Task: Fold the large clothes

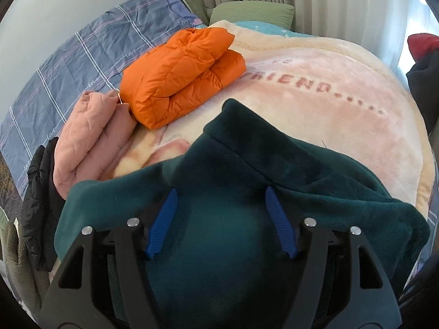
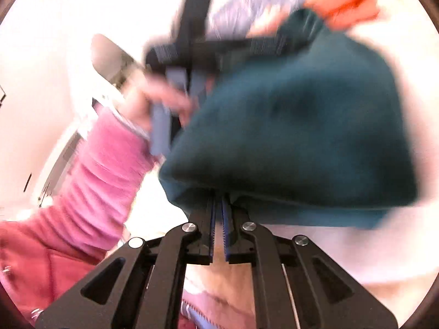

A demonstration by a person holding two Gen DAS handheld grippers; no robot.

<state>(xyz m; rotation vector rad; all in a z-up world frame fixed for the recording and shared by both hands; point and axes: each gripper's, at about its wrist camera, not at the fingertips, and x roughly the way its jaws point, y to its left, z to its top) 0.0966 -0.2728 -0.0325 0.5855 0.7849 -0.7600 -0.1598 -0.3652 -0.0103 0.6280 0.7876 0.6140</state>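
Right under the left gripper (image 1: 221,200), a dark green fleece garment (image 1: 247,170) is lying bunched on the cream blanket (image 1: 343,104). The blue pads are standing spread apart over the cloth, pressing on nothing. The right gripper (image 2: 218,208) is pinching the fleece's near edge, its pads pressed almost together on the fabric, and the bulk of the garment is hanging ahead of and above it.

Judging by this, a fold of the fleece is under way: the right side is carrying an edge over while the left has let go. The next move probably calls for the left gripper to find a fresh hold or pin the cloth flat.

The left gripper is angling steeply down at the bed. In the blurred right view, the person's left hand (image 2: 153,101) is gripping its handle, pink sleeve (image 2: 104,170) bent in from the left. Beyond and to the left of the left gripper, an orange jacket (image 1: 181,74) and a pink garment (image 1: 90,139) are sitting folded.
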